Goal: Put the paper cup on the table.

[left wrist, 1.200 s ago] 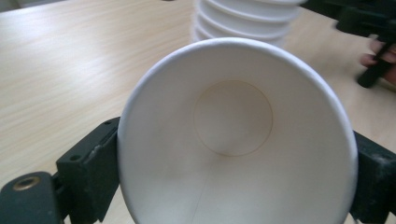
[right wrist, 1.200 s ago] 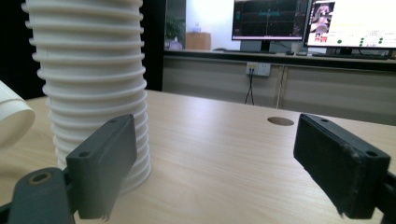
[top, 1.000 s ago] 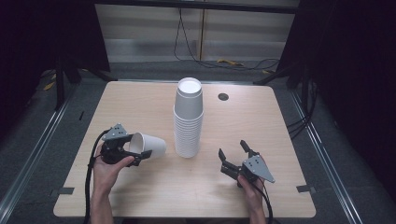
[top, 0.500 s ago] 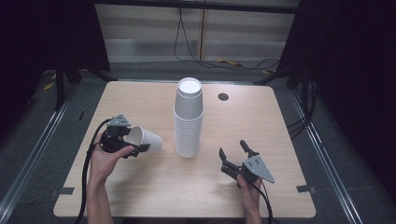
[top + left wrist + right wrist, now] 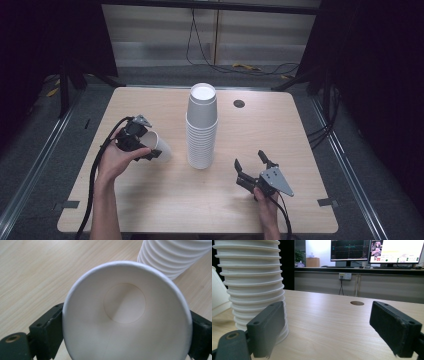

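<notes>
At the left of the wooden table (image 5: 150, 200), the left gripper (image 5: 150, 152) holds a single white paper cup (image 5: 161, 146) on its side, mouth toward the gripper's camera and base toward the stack; its jaws have just been opening a little, yet they flank the cup's rim on both sides and clasp it. In the middle stands the tall stack of paper cups (image 5: 202, 127), upright, close to the held cup but apart from it. At the right, the right gripper (image 5: 250, 167) rests low near the front edge, jaws spread wide with nothing between them, aimed toward the stack's foot.
</notes>
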`<control>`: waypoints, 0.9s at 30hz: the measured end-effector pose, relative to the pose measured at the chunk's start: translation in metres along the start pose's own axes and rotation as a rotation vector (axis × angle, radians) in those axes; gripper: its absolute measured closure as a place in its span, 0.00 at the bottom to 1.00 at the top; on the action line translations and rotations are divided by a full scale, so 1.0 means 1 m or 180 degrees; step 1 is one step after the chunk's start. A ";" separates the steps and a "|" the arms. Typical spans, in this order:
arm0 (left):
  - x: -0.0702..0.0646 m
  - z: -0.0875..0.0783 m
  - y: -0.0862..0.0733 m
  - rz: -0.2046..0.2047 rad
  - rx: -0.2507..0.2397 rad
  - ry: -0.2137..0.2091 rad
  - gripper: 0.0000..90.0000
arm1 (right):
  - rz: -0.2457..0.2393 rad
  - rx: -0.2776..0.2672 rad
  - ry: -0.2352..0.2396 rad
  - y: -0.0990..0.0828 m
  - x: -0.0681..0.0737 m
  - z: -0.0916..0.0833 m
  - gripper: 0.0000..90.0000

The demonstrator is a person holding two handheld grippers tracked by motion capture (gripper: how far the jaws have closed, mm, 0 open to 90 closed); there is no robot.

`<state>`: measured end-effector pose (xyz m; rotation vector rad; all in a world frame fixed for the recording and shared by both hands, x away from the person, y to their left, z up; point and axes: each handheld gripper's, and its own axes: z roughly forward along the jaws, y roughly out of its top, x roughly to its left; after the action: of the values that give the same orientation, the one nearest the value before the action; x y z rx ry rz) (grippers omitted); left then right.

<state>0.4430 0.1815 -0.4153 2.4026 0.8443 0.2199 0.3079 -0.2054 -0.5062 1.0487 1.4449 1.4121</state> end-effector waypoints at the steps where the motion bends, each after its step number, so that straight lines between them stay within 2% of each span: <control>1: 0.000 0.002 0.002 0.0012 0.0042 0.0011 0.09 | -0.0003 -0.0003 -0.0028 0.000 0.000 0.000 0.14; 4: 0.001 0.009 0.008 0.0058 0.0172 0.0078 0.09 | -0.0004 0.0001 -0.0030 0.000 0.000 0.000 0.14; 7: 0.002 0.013 0.013 0.0114 0.0312 0.0075 0.09 | -0.0006 0.0001 -0.0034 0.000 0.000 0.000 0.14; 8: 0.002 0.016 0.017 0.0148 0.0406 0.0107 0.09 | -0.0006 0.0001 -0.0034 0.000 0.000 0.000 0.14; 12: 0.003 0.019 0.021 0.0128 0.0469 0.0137 0.09 | -0.0011 0.0004 -0.0034 0.000 0.000 0.000 0.14; 15: 0.003 0.021 0.024 0.0193 0.0555 0.0145 0.09 | -0.0005 0.0002 -0.0033 0.000 0.000 0.000 0.14; 17: 0.003 0.024 0.027 0.0241 0.0641 0.0212 0.09 | -0.0017 0.0005 -0.0053 0.000 0.000 0.000 0.14; 25: 0.000 0.034 0.034 0.0232 0.0606 0.0325 0.07 | -0.0016 0.0006 -0.0065 0.000 0.001 0.000 0.15; 27: 0.001 0.039 0.032 0.0207 0.0572 0.0295 0.06 | -0.0016 0.0007 -0.0065 0.000 0.001 0.000 0.15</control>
<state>0.4735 0.1437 -0.4287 2.6075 0.8606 0.2939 0.3076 -0.2048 -0.5062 1.0573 1.4336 1.3928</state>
